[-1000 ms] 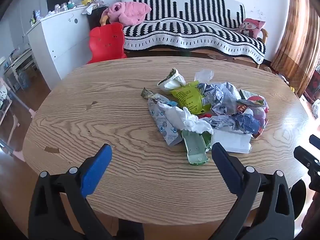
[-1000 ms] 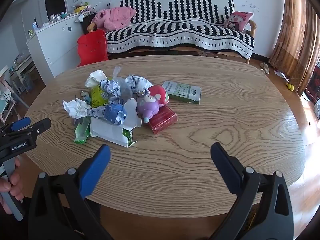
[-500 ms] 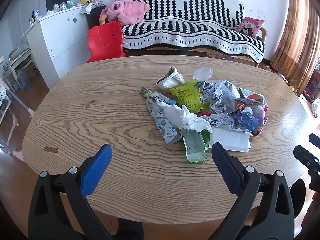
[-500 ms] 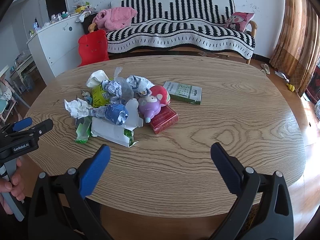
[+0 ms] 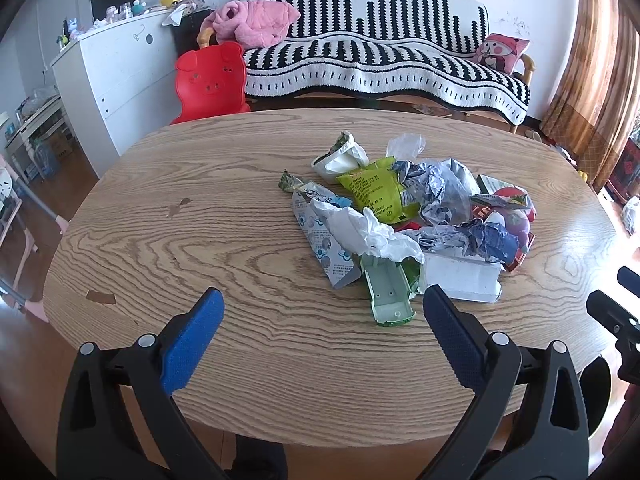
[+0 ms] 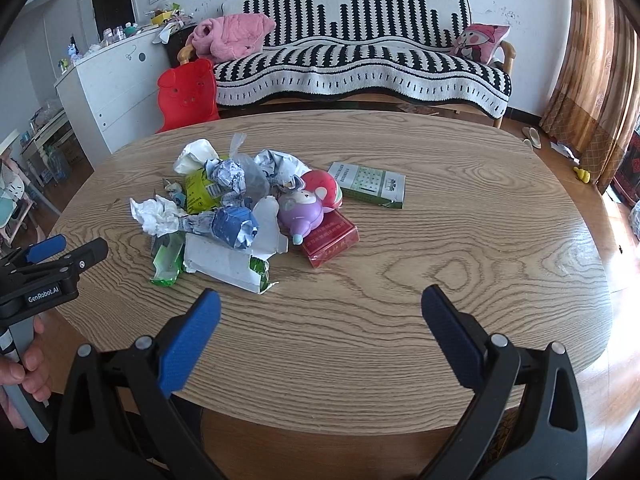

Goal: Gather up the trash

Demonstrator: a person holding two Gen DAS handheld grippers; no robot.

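A heap of trash (image 5: 404,220) lies on the oval wooden table (image 5: 240,248): a crumpled white tissue (image 5: 372,232), a yellow-green wrapper (image 5: 372,188), crumpled foil and plastic (image 5: 436,188), a torn white carton (image 5: 460,276) and a pale green carton (image 5: 390,296). In the right wrist view the same heap (image 6: 224,216) sits left of centre, with a purple toy (image 6: 300,212), a red box (image 6: 330,240) and a green-white box (image 6: 368,184) beside it. My left gripper (image 5: 320,320) is open, just short of the heap. My right gripper (image 6: 320,320) is open over bare wood.
A striped sofa (image 5: 380,60) with a pink cloth (image 5: 252,24) stands behind the table. A red pig-shaped chair (image 5: 212,80) and a white cabinet (image 5: 116,84) are at the back left. A hand (image 6: 24,368) holds the left gripper at the table's near-left edge.
Both grippers have edged slightly forward and left, so the heap sits a little nearer in each view. Their jaws stay wide apart and nothing on the table has moved.
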